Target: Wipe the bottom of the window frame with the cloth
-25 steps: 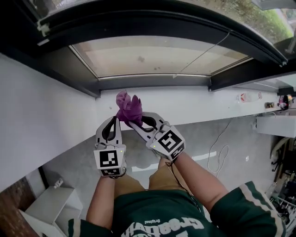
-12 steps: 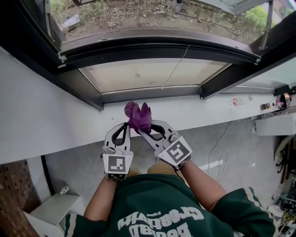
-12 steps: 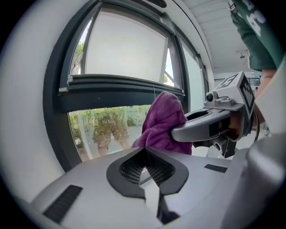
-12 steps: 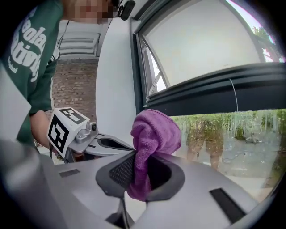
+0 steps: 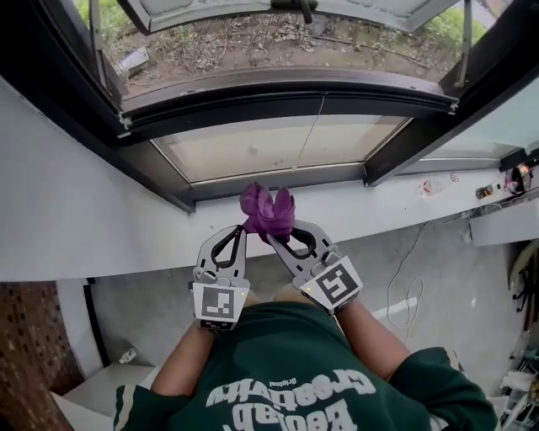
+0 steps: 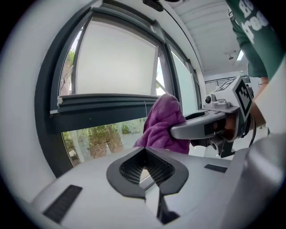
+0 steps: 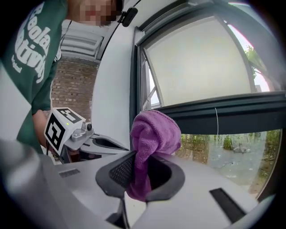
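Observation:
A crumpled purple cloth [image 5: 268, 210] is held up in front of the white wall under the window. My right gripper [image 5: 276, 232] is shut on it; the right gripper view shows the cloth [image 7: 154, 134] bunched between the dark pads [image 7: 117, 172] and standing above them. My left gripper [image 5: 239, 232] is beside it on the left, shut and empty, its tips close to the cloth [image 6: 163, 123]. The dark bottom rail of the window frame [image 5: 278, 178] runs just beyond the cloth. Neither gripper touches the frame.
A thin cord [image 5: 313, 126] hangs across the lower pane. The open sash [image 5: 278, 8] tilts outward at the top. A white ledge [image 5: 396, 195] with small items runs to the right. A cable [image 5: 406, 290] lies on the floor, and a white cabinet [image 5: 93, 391] is at the lower left.
Both grippers have moved slightly right and up with the cloth, closer to the bottom rail. The head view has tilted up, showing more of the open sash and the ground outside.

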`<state>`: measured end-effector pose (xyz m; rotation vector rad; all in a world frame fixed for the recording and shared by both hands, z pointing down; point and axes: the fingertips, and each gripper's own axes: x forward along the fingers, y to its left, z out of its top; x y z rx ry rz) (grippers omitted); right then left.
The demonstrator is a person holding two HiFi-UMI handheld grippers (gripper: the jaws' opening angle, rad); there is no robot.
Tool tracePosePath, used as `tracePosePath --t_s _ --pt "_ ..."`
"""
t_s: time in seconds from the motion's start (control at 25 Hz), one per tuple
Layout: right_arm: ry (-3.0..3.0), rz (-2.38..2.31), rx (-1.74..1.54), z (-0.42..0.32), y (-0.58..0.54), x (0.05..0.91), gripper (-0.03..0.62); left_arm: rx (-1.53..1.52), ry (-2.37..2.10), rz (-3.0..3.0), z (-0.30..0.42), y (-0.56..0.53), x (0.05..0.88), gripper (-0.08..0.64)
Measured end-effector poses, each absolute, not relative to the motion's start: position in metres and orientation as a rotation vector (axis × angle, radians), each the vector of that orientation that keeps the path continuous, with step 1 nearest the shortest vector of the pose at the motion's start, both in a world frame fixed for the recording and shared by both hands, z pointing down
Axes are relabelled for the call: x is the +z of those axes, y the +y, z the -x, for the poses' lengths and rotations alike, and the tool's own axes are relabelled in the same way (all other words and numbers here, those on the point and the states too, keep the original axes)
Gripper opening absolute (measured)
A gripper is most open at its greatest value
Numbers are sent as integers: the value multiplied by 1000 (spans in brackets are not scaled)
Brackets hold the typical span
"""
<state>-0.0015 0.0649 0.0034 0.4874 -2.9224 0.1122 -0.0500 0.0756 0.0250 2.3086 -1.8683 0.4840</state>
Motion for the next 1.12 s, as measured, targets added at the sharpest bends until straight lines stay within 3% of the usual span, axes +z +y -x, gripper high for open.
tracePosePath --t_s 1.12 --pt "-2953 -386 46 -26 70 -8 60 449 -1980 -2256 16 86 12 9"
